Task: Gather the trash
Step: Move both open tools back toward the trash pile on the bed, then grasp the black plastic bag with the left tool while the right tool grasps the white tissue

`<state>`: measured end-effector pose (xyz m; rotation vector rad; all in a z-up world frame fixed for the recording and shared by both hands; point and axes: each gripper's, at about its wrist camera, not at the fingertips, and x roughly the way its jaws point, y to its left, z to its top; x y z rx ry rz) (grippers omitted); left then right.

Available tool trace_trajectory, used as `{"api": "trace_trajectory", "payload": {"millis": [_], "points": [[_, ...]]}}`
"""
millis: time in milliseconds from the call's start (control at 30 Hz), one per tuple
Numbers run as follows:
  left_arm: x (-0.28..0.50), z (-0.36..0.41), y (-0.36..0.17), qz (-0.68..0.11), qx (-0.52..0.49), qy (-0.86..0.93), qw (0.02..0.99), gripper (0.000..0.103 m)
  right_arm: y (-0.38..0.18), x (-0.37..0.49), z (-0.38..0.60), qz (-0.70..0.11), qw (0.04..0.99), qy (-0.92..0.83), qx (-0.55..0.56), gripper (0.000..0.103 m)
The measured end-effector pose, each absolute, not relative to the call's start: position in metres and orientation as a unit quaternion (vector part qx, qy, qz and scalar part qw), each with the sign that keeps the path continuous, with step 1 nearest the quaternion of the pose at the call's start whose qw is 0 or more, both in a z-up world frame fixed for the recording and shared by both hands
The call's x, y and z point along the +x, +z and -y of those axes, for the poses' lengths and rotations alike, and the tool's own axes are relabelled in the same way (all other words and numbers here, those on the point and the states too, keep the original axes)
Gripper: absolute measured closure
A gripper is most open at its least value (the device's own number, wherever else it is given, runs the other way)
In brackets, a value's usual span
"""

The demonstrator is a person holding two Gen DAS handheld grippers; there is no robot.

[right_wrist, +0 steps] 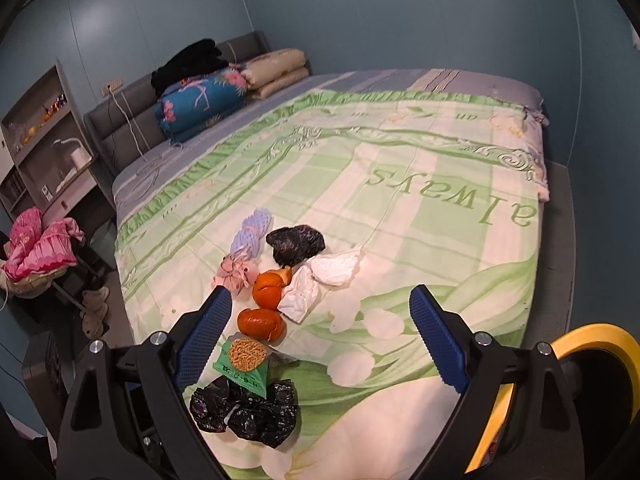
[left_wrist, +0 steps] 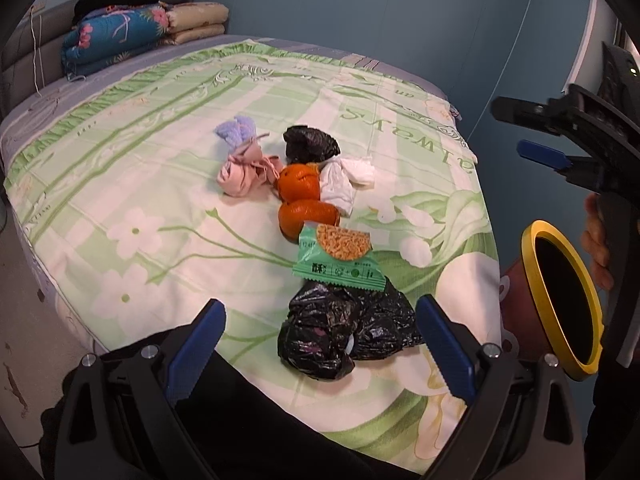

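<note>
Bed (right_wrist: 400, 208) cover: green floral cotton. Left gripper (left_wrist: 320, 344) and right gripper (right_wrist: 320, 336) fingers wide, empty. Crinkled black bag (left_wrist: 340, 336), glossy snack wrapper (left_wrist: 340, 256) between left fingers.

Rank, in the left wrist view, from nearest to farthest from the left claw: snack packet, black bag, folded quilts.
1. Black bag, between the fingers.
2. Snack packet, just beyond.
3. Folded quilts, at the headboard, far left.

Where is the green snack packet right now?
The green snack packet lies on the bed in the left wrist view's centre, between the nearer orange peel and the crumpled black bag, overlapping both.
</note>
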<state>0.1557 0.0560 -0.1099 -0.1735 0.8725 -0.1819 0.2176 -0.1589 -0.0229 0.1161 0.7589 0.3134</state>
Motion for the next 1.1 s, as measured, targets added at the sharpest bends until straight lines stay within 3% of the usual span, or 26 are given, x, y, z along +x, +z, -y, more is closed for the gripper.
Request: {"api": "trace_trajectory", "payload": {"millis": [800, 1000, 1100], "points": [[0.194, -0.065, -0.162, -0.491, -0.152, -0.145, 0.846, 0.011, -0.141, 0.362, 0.09, -0.479, 0.871, 0.106, -0.023, 0.021], [0.202, -0.058, -0.171, -0.507, -0.142, -0.163, 0.835, 0.027, -0.158, 0.382, 0.084, -0.499, 0.861, 0.095, -0.029, 0.021], [0.205, -0.055, -0.172, -0.508, -0.133, -0.17, 0.834, 0.042, -0.165, 0.388, 0.081, -0.505, 0.858, 0.091, -0.034, 0.026]]}}
